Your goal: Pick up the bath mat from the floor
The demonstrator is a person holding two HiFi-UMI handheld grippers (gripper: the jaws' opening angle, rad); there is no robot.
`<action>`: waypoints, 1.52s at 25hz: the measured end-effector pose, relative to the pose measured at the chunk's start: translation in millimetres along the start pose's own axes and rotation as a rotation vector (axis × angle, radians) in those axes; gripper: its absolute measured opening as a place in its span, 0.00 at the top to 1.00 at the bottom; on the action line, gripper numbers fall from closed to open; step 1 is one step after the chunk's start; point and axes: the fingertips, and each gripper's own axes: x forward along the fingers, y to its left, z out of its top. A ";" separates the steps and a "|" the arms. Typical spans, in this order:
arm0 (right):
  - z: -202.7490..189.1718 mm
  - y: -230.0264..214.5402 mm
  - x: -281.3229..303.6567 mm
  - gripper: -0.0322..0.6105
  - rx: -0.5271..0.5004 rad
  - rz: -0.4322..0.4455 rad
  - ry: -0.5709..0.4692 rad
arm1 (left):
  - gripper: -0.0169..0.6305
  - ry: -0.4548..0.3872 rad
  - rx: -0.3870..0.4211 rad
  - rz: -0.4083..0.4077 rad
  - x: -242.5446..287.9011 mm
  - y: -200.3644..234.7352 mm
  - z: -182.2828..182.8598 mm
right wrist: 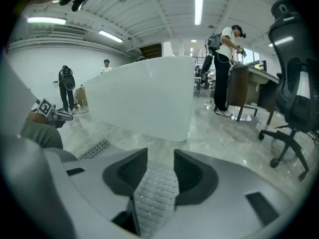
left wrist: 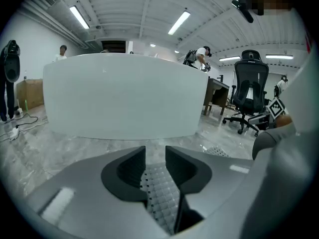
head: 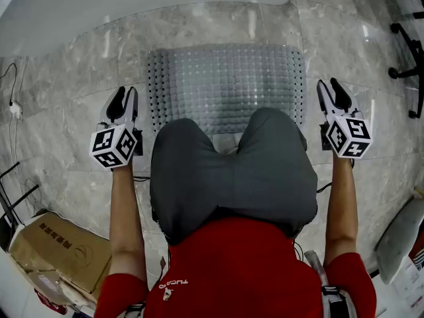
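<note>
The grey dimpled bath mat (head: 225, 85) lies flat on the marble floor in front of my knees. My left gripper (head: 126, 93) hangs just off its left edge, and my right gripper (head: 329, 85) just off its right edge. In the left gripper view the jaws of the left gripper (left wrist: 155, 153) stand apart, with the mat (left wrist: 219, 152) off to the right. In the right gripper view the right gripper (right wrist: 160, 156) also gapes, with the mat (right wrist: 94, 149) to its left. A pale dimpled strip shows low between each pair of jaws. I cannot tell whether it is mat; no pad presses on it.
A big white curved wall (head: 132, 5) rises just beyond the mat. A cardboard box (head: 59, 250) sits behind me on the left, with cables (head: 12, 105) on the floor at far left. An office chair (right wrist: 294, 108) stands to the right. Several people stand in the background.
</note>
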 end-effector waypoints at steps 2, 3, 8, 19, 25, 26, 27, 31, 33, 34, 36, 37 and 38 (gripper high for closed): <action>-12.5 1.1 9.3 0.71 -0.007 0.014 0.036 | 0.79 0.038 0.002 -0.009 8.1 1.6 -12.8; -18.8 1.4 14.0 0.70 -0.009 0.020 0.053 | 0.78 0.054 0.000 -0.013 12.5 2.6 -19.1; -46.3 1.8 34.3 0.62 0.060 0.057 0.110 | 0.68 0.132 -0.017 -0.018 34.6 10.1 -51.7; -117.8 -16.9 79.8 0.57 0.153 0.059 0.245 | 0.54 0.377 0.017 0.029 82.9 29.5 -141.4; -158.3 -23.2 104.7 0.55 0.168 0.059 0.340 | 0.51 0.463 -0.043 0.039 104.8 42.3 -172.3; -164.7 -24.9 109.8 0.55 0.172 0.059 0.354 | 0.50 0.479 -0.050 0.040 107.5 44.6 -178.2; -171.3 -27.4 114.6 0.54 0.175 0.058 0.368 | 0.50 0.497 -0.057 0.042 110.0 46.3 -184.4; -205.4 -39.7 125.4 0.54 0.202 0.038 0.446 | 0.48 0.560 -0.066 0.048 113.7 49.6 -208.4; -222.7 -44.7 126.2 0.54 0.215 0.023 0.488 | 0.48 0.578 -0.071 0.056 115.0 52.1 -216.8; -230.0 -46.4 126.8 0.54 0.215 0.020 0.505 | 0.47 0.583 -0.075 0.059 116.0 53.1 -220.3; -241.8 -49.2 129.6 0.53 0.206 0.018 0.533 | 0.47 0.591 -0.082 0.060 118.9 54.0 -225.6; -246.4 -50.4 131.8 0.53 0.203 0.017 0.543 | 0.47 0.595 -0.083 0.060 120.3 54.6 -227.8; -250.2 -51.4 134.1 0.52 0.205 0.017 0.550 | 0.47 0.600 -0.084 0.060 121.5 55.2 -229.8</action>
